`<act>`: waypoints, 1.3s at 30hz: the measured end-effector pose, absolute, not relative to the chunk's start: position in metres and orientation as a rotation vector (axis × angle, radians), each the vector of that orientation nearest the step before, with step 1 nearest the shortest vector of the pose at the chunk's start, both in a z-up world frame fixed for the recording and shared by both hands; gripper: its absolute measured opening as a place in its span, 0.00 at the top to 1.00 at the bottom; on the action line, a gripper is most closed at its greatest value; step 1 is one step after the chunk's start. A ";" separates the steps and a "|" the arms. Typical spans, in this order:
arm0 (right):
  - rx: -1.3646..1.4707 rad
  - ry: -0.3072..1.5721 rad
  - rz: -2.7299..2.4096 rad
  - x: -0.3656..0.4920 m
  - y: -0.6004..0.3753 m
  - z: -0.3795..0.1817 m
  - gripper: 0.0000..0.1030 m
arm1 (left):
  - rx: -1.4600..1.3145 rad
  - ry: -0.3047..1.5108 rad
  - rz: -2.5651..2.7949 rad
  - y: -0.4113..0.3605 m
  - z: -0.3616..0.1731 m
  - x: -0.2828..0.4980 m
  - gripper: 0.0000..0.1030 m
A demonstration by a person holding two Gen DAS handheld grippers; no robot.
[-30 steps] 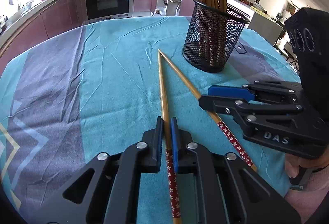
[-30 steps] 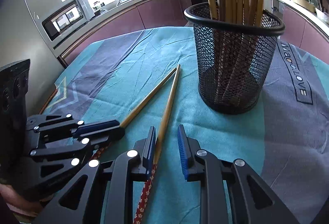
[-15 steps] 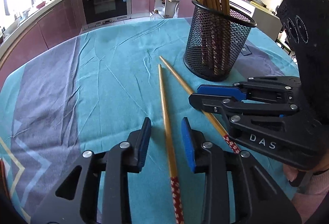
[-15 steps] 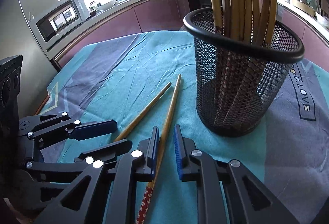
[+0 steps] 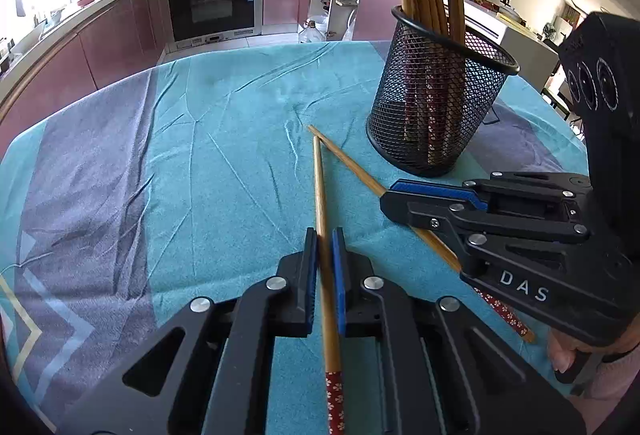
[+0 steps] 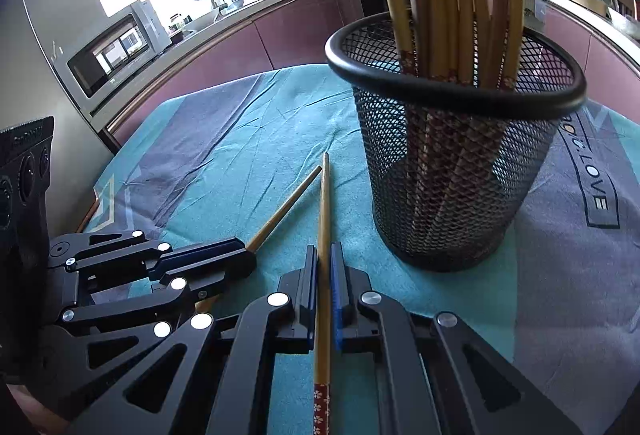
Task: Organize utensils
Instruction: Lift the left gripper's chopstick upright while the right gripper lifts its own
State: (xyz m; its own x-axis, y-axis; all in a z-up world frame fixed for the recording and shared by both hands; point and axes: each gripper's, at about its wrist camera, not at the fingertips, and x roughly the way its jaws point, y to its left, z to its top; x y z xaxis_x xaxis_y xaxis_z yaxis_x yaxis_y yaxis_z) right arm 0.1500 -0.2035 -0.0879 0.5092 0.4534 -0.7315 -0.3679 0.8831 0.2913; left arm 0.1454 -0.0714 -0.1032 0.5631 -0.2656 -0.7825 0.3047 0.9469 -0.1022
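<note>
Two wooden chopsticks with red flowered ends lie in a V, tips almost touching beside a black mesh holder (image 5: 436, 107) full of several chopsticks. My left gripper (image 5: 325, 235) is shut on the left chopstick (image 5: 320, 187). My right gripper (image 6: 324, 255) is shut on the right chopstick (image 6: 325, 203). In the left wrist view the right gripper (image 5: 394, 197) sits over its chopstick (image 5: 348, 159). In the right wrist view the left gripper (image 6: 236, 253) sits over its chopstick (image 6: 288, 207), and the holder (image 6: 452, 171) stands close ahead on the right.
A teal and grey tablecloth (image 5: 192, 163) covers the round table. Kitchen cabinets and an oven (image 5: 214, 1) stand behind the table. A microwave (image 6: 112, 55) sits on the counter at the left.
Both grippers moved forward along their chopsticks toward the holder. The left jaws opened half a second ago and have now shut on the chopstick shaft. The right jaws closed onto theirs.
</note>
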 end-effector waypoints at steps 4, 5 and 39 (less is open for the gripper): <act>0.120 0.907 0.508 0.143 -0.209 -0.086 0.95 | 0.029 0.913 -0.341 -0.069 -0.104 0.142 0.93; 0.126 0.905 0.515 0.141 -0.210 -0.086 0.95 | 0.027 0.911 -0.343 -0.069 -0.103 0.140 0.93; 0.219 0.692 0.571 0.090 -0.258 -0.019 0.95 | -0.116 0.767 -0.481 -0.046 -0.032 0.103 0.93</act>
State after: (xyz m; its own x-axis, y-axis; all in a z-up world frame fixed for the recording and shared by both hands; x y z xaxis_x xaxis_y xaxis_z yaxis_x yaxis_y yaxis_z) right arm 0.0895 -0.2578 -0.0192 0.6252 0.5634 -0.5401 -0.4225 0.8262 0.3727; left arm 0.1031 -0.0459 -0.0322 0.6176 -0.4584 -0.6391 0.3755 0.8858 -0.2725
